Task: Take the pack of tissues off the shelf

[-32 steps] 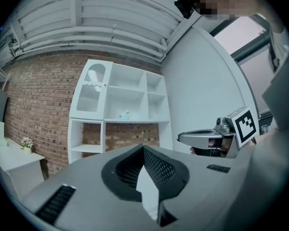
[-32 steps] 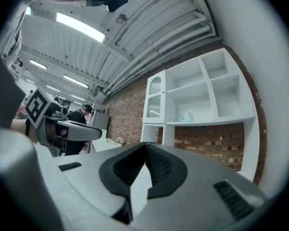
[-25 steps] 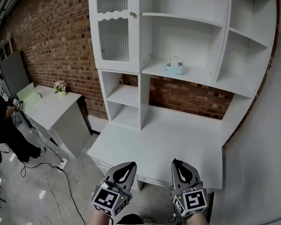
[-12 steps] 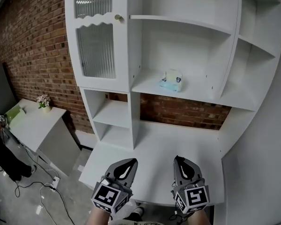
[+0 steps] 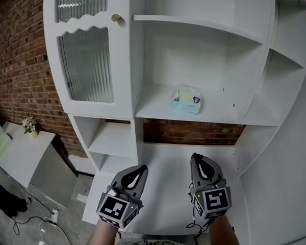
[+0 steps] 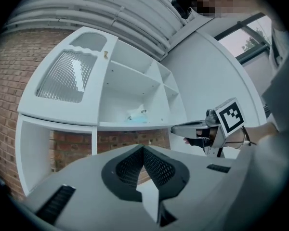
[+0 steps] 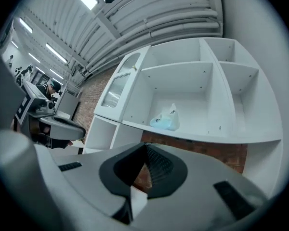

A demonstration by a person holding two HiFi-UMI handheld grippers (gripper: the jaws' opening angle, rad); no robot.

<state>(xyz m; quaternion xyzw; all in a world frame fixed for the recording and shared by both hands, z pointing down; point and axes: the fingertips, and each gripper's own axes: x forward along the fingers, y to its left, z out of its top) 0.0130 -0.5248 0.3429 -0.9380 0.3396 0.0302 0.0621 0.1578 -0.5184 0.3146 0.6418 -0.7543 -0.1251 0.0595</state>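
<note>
Lying beyond both jaws (shelved): tissue pack (image 5: 185, 99).

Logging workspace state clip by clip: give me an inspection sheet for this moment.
Surface: white desk top, nothing seen on it.
Job's things: pack of tissues lies on the middle shelf, untouched.
Clutter: nothing seen.
Grippers: left gripper and right gripper low over the desk top, jaws together on both, empty.
Cables: cables loose on the floor, left.
Surroundings: brick wall; ribbed-glass cabinet door; flower pot on a side table.
</note>
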